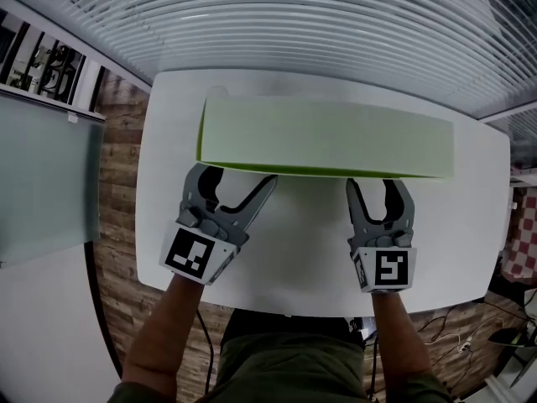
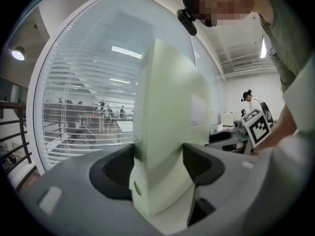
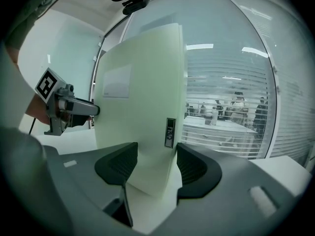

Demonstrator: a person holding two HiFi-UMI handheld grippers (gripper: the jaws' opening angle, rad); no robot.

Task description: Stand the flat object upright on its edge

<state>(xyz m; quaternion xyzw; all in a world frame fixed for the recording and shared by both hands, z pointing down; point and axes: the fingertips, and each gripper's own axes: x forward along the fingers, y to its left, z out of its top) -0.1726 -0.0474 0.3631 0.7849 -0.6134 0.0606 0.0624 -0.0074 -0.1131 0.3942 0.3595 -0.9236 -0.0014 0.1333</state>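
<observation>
The pale green flat object (image 1: 327, 137) rests on its long edge across the white worktop (image 1: 294, 250), toward 12 o'clock. The left claw (image 1: 237, 179) is clenched on its near edge at 7 o'clock, and the right claw (image 1: 377, 185) is clenched on it at 5 o'clock.

a white table (image 1: 310, 254) stands on wood floor (image 1: 117, 183) beside window blinds (image 1: 336, 23).
</observation>
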